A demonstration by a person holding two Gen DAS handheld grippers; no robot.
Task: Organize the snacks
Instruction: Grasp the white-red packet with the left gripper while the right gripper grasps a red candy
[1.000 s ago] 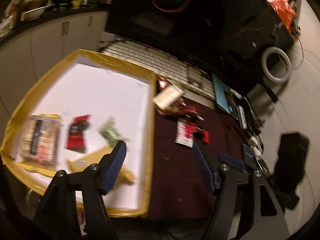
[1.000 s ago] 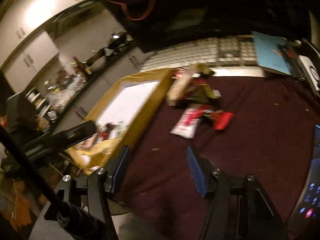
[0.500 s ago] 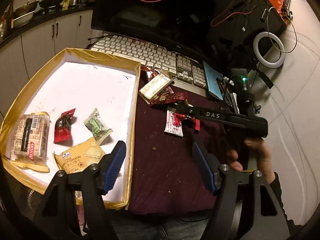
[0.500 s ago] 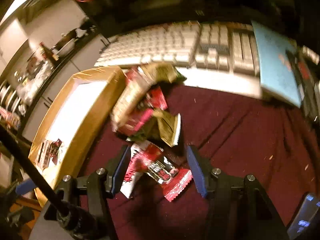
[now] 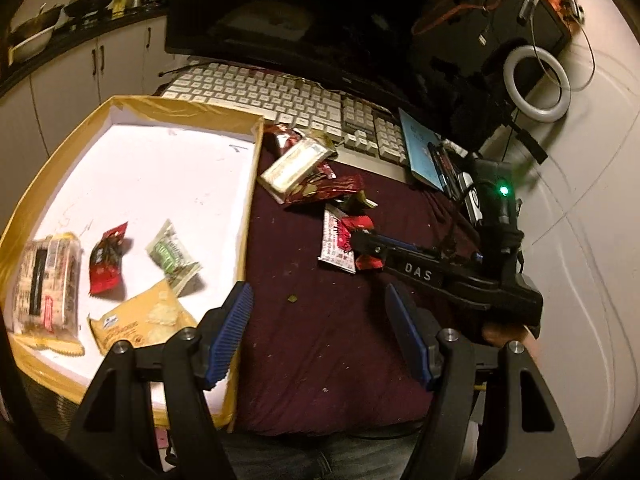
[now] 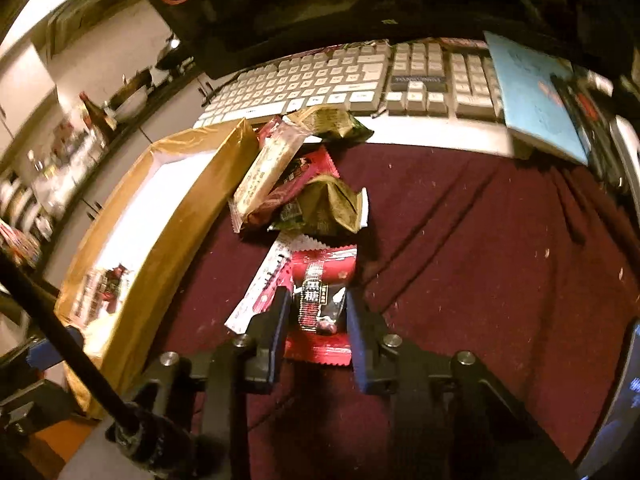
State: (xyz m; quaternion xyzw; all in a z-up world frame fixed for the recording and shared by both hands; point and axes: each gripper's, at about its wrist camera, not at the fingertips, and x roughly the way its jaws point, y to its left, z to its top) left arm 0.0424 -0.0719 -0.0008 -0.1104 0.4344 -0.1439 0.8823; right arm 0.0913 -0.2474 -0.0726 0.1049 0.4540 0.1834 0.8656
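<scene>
While left fingers [image 5: 320,332] gape, right fingers [image 6: 316,316] straddle red packet [image 6: 320,292], grip uncertain.

The table has a dark red cloth [image 5: 320,320] on it. At 12 o'clock sits a white keyboard [image 5: 280,96], and behind it a big black screen [image 5: 280,20]. A blue book [image 6: 536,92] lies at 2 o'clock. A round ring light [image 5: 536,84] leans on the pale wall [image 5: 592,240] at 2 o'clock. At 10 o'clock are white cupboards [image 5: 80,76] with a dark counter on top, holding pots and pans [image 5: 80,4]. The light is warm and dim.
</scene>
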